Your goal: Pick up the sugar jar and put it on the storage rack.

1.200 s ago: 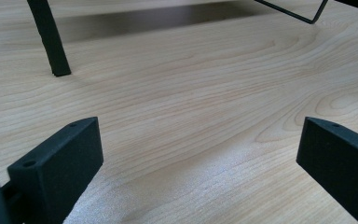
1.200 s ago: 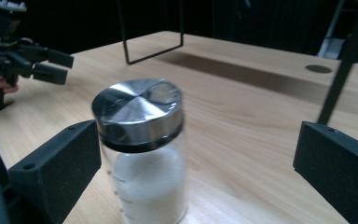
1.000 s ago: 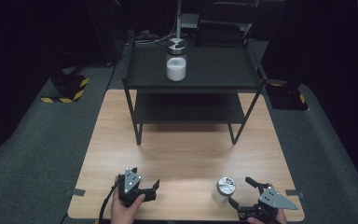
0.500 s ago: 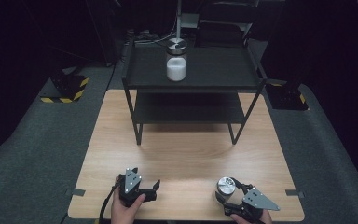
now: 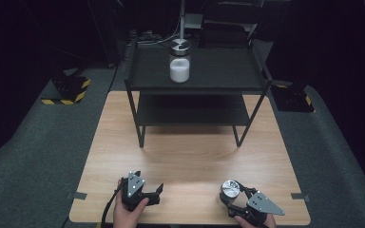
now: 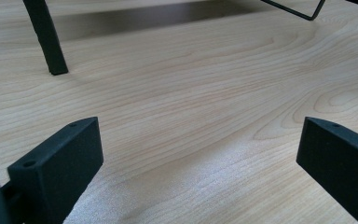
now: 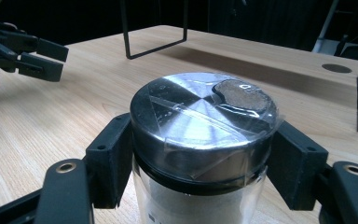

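We had the metal-lidded jar at the table's near right edge; our right gripper had just closed on its lid. The left gripper rested wide and empty. Next, probably, a steady lift toward the shelf rack.

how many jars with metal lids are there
2. One clear glass jar with a shiny metal lid stands on the black shelf's top; the other stands near the wooden table's front edge, clamped in the right gripper.
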